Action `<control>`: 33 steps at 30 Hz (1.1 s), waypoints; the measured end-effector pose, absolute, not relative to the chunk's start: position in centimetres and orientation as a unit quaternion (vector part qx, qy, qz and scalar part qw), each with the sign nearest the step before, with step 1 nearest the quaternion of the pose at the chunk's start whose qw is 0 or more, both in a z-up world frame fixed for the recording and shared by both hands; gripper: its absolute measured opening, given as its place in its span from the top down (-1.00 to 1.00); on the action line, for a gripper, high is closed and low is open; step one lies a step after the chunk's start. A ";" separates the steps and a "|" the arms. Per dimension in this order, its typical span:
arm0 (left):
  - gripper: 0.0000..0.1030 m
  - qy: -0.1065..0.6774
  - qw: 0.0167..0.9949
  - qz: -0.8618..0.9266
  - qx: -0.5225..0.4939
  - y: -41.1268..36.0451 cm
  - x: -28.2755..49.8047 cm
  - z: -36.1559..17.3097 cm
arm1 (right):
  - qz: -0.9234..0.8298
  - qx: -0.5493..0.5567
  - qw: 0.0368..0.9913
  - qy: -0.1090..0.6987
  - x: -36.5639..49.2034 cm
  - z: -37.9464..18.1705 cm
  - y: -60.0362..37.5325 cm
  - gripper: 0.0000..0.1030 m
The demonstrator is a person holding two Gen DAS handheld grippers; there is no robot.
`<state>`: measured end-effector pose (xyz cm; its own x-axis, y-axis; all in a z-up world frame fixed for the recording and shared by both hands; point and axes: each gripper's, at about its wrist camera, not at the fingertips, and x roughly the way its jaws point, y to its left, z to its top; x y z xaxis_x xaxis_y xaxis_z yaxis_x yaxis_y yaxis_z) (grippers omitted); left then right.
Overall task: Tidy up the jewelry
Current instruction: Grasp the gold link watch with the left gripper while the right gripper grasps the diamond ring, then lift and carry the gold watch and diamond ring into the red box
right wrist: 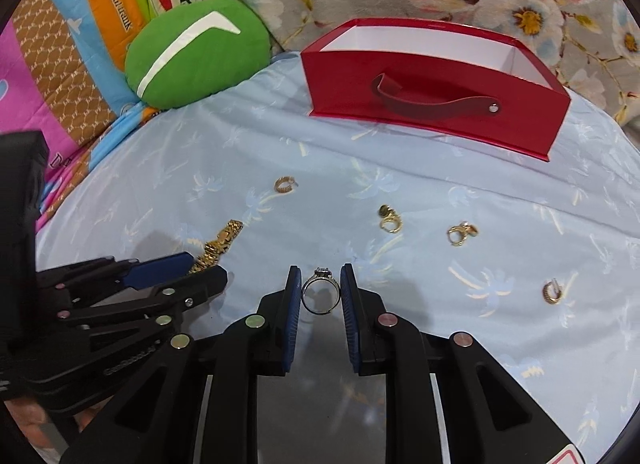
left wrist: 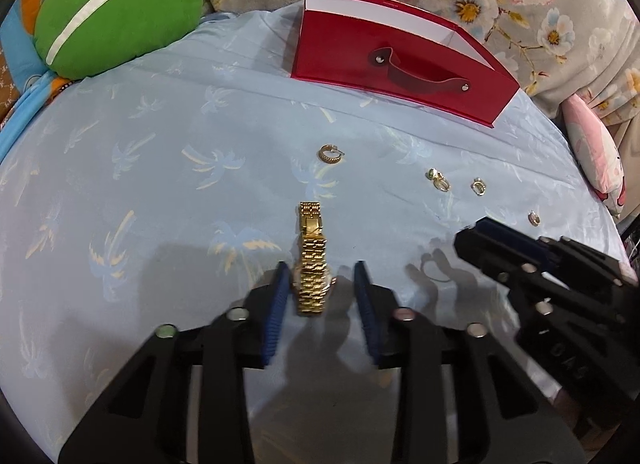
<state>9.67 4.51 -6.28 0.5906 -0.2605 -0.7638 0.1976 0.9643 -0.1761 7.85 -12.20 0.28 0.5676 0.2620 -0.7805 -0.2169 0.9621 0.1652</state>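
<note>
Up at 12 o'clock the red box [right wrist: 436,104] looks empty. Right gripper [right wrist: 320,291] pinches the ring [right wrist: 320,291], left gripper [left wrist: 322,296] sits open w/ the watch [left wrist: 313,264] between; earrings [right wrist: 462,233] still out.

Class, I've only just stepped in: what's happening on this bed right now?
A person is sorting jewelry with two handheld grippers. The right gripper has its jaws closed on a silver ring. The left gripper straddles a gold watch, jaws not clearly pressing it. Four gold earrings lie loose on the blue sheet, and the red box waits behind.
</note>
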 end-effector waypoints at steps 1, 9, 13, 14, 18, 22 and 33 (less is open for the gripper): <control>0.61 0.432 0.891 -0.130 -0.037 4.5 9.7 -6.3 | 0.134 0.028 0.886 0.443 7.8 0.5 -12.4 0.64; 0.71 0.428 0.890 -0.147 -0.056 4.5 10.0 -6.1 | 0.128 0.041 0.889 0.438 7.7 1.1 -13.5 0.64; 0.71 0.423 0.892 -0.152 -0.049 3.9 10.0 -5.8 | 0.124 0.045 0.890 0.437 7.7 1.3 -14.0 0.64; 0.71 0.424 0.891 -0.153 -0.050 3.8 10.0 -5.8 | 0.123 0.046 0.890 0.437 7.7 1.2 -14.1 0.64; 0.71 0.422 0.892 -0.158 -0.050 3.6 10.1 -5.6 | 0.121 0.049 0.891 0.436 7.7 1.3 -14.3 0.64; 0.78 0.414 0.894 -0.164 -0.048 3.4 9.9 -5.0 | 0.120 0.051 0.892 0.433 7.7 1.5 -14.6 0.64; 0.79 0.410 0.895 -0.170 -0.047 2.8 10.5 -4.3 | 0.117 0.054 0.892 0.434 7.9 1.5 -15.0 0.64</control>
